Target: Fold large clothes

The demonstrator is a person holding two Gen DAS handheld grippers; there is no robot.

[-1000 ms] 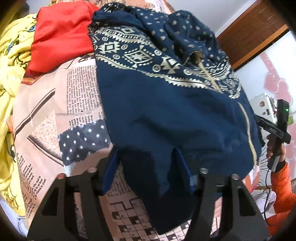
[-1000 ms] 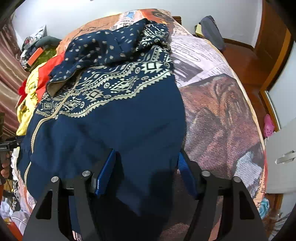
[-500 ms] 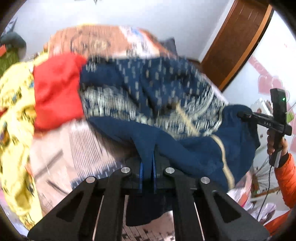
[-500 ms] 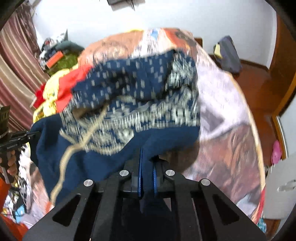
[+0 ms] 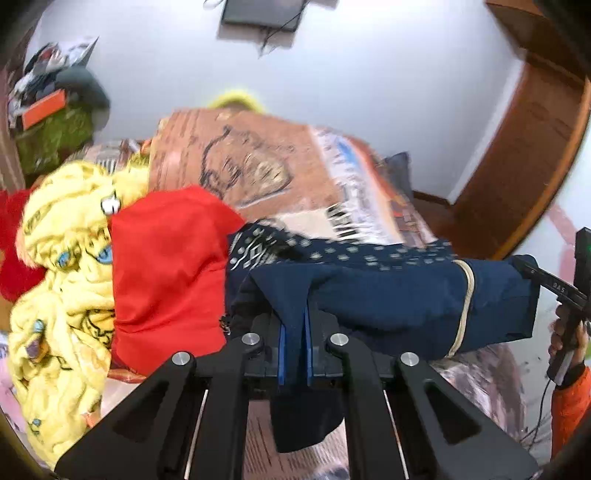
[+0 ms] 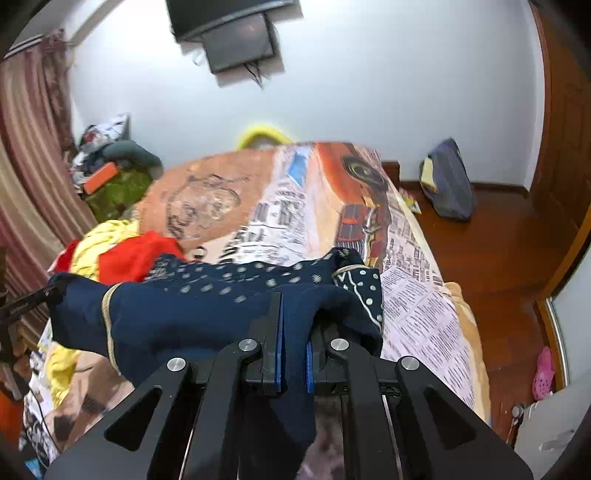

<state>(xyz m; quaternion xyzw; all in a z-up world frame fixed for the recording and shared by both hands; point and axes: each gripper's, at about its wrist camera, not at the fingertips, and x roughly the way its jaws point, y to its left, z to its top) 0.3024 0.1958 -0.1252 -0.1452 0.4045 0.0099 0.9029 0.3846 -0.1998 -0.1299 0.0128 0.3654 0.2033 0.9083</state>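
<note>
A large navy garment (image 5: 388,295) with cream patterned bands and a cream zip strip is lifted off the bed. My left gripper (image 5: 294,343) is shut on its lower edge at one corner. My right gripper (image 6: 293,354) is shut on the other corner of the same edge (image 6: 207,314). The hem stretches between the two grippers, held up level, and the patterned upper part hangs back toward the bed. In the left wrist view the right gripper (image 5: 550,286) shows at the far right, gripping the cloth's end.
A bed (image 6: 417,295) with a newspaper-print cover lies below. A red garment (image 5: 166,266) and a yellow cartoon-print blanket (image 5: 62,277) are piled at the left. A wall screen (image 6: 236,33), a wooden door (image 5: 535,147) and a dark bag (image 6: 447,184) on the floor are beyond.
Both grippers went from open over the flat garment to shut on its lower edge. They have lifted it high off the bed and carried it forward toward the headboard.
</note>
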